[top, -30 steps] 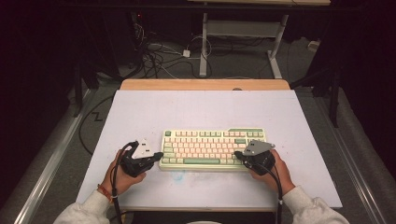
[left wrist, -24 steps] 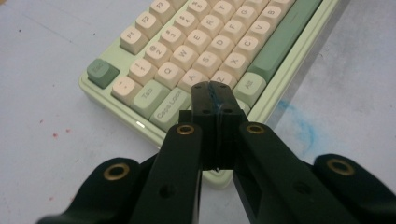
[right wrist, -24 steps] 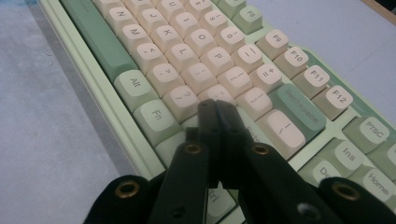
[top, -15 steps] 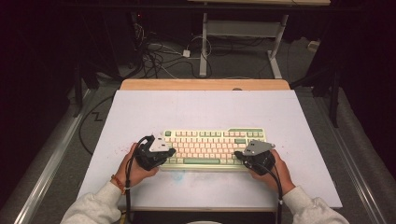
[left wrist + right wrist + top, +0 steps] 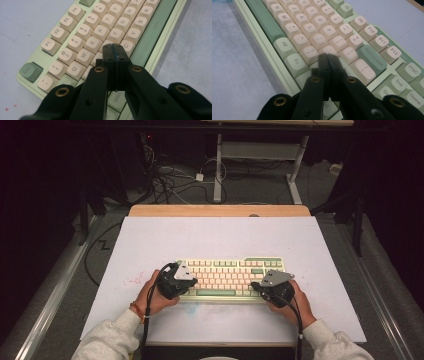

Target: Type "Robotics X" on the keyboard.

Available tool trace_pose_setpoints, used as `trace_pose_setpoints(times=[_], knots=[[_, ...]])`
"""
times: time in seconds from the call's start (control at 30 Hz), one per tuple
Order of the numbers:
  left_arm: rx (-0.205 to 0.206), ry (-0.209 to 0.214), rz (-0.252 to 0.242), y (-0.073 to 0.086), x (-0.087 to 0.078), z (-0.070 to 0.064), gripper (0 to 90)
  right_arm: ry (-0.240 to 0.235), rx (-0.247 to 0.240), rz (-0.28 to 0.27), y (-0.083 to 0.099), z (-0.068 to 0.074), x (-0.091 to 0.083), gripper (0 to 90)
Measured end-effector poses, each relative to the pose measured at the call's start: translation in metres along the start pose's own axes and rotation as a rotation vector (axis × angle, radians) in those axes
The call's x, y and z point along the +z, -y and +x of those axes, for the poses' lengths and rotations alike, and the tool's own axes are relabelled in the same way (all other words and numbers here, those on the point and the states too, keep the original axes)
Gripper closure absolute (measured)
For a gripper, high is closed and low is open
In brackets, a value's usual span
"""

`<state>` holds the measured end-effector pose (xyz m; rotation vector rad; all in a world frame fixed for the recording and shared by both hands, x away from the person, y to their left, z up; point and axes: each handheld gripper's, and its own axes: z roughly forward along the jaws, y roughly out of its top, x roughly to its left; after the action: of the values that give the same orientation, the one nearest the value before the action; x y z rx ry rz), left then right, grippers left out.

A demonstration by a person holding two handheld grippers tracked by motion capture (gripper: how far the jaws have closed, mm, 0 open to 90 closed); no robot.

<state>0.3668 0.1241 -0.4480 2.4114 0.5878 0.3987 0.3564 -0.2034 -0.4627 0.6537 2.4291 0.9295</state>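
Two tongs: I have both over one keyboard (image 5: 231, 277), one at each end of it.
Keyboard place: it lies flat on the white surface (image 5: 220, 237), toward 6 o'clock of the sheet, long side running 9 to 3 o'clock.
Open room, far side: from the keyboard's back edge toward 12 o'clock I see bare white sheet up to a wooden strip (image 5: 220, 210).
Open room, sides: bare sheet at 9 o'clock of the left hand (image 5: 155, 295) and at 3 o'clock of the right hand (image 5: 292, 302); the 3 o'clock margin looks wider.
Open room, near side: a narrow band of sheet between the keyboard's front edge and the surface's 6 o'clock edge, where my forearms come in.
Left tongs (image 5: 187, 282): clenched on nothing, jaws pressed together; in the left gripper view (image 5: 115, 53) the tip sits above the keys near C and D, whether it touches I cannot tell.
Right tongs (image 5: 256, 285): clenched, empty; in the right gripper view (image 5: 328, 60) the tip hangs over the keys beside the question-mark key.
Hand pose: each hand wraps its gripper from behind, wrists low on the sheet, both pointing inward toward the keyboard's middle.
Marks: faint red specks (image 5: 132, 281) at 9 o'clock of the left hand.
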Motion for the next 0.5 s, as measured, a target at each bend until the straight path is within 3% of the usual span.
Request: trace_pose_setpoints(times=[0.5], knots=[[0.017, 0.018, 0.019, -0.008, 0.012, -0.002, 87.3, 0.002, -0.001, 0.001, 0.0, 0.001, 0.0, 90.0]])
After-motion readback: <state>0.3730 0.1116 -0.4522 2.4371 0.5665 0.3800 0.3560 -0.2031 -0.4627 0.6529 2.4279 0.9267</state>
